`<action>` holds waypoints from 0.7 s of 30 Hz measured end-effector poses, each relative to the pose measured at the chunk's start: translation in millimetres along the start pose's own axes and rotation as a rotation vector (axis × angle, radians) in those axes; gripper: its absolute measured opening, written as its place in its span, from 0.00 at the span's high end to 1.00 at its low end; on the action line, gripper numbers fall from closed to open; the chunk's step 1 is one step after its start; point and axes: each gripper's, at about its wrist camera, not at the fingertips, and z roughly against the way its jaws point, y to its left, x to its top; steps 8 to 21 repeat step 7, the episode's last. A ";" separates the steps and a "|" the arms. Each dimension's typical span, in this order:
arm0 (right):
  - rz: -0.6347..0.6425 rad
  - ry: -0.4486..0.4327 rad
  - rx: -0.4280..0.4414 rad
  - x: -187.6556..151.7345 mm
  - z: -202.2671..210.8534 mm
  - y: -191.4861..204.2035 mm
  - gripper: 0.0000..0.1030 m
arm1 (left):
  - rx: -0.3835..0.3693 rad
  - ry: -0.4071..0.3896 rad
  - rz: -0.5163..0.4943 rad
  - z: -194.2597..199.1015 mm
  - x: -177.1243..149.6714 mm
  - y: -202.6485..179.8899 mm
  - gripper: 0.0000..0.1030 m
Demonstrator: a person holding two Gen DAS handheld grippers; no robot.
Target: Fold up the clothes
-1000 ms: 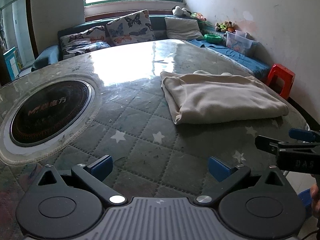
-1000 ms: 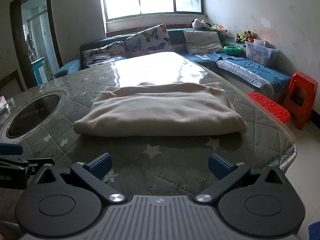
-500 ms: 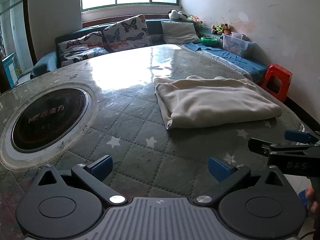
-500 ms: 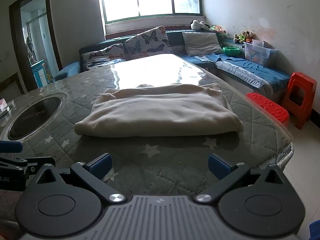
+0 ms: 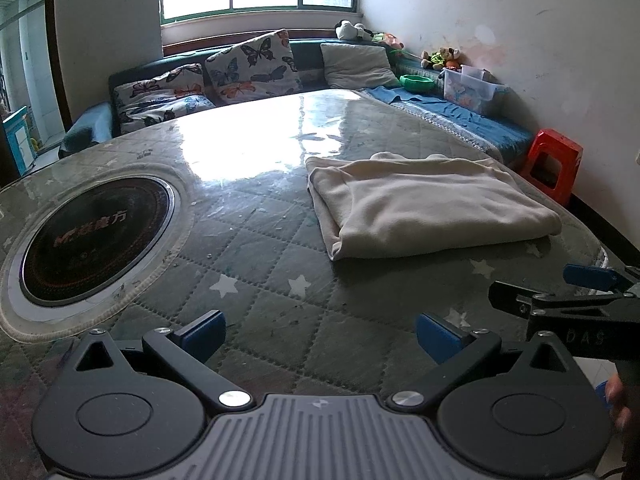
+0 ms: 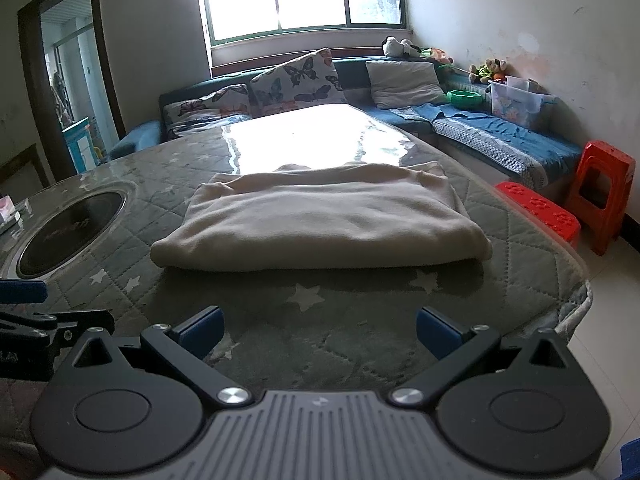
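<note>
Table [image 5: 256, 240]: one, covered by a quilted star-print cloth, round cooktop [image 5: 96, 232] at 9 o'clock of the left view.
Garment [image 6: 320, 220]: one cream piece, folded flat on the table; 12 o'clock of the right gripper [image 6: 318, 330], 1 o'clock of the left gripper [image 5: 320, 336], apart from both.
Grippers: two, both spread wide, holding nothing.
Stools: two red, at 3 o'clock.

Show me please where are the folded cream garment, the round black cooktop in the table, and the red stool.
folded cream garment [image 6: 320, 224]: right wrist view, middle of its top layer.
round black cooktop [image 5: 94, 236]: left wrist view, centre of the dark glass disc.
red stool [image 6: 604, 196]: right wrist view, front of its body, below the seat.
</note>
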 end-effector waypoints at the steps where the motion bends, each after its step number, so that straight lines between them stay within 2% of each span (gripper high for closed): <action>1: 0.001 -0.001 0.001 0.1 0.2 0.5 0.00 | 0.002 -0.001 0.000 0.0 0.0 0.1 0.00; 21: 0.001 -0.001 0.002 0.8 0.2 1.0 0.00 | 0.014 -0.004 -0.005 -0.6 0.2 1.0 0.00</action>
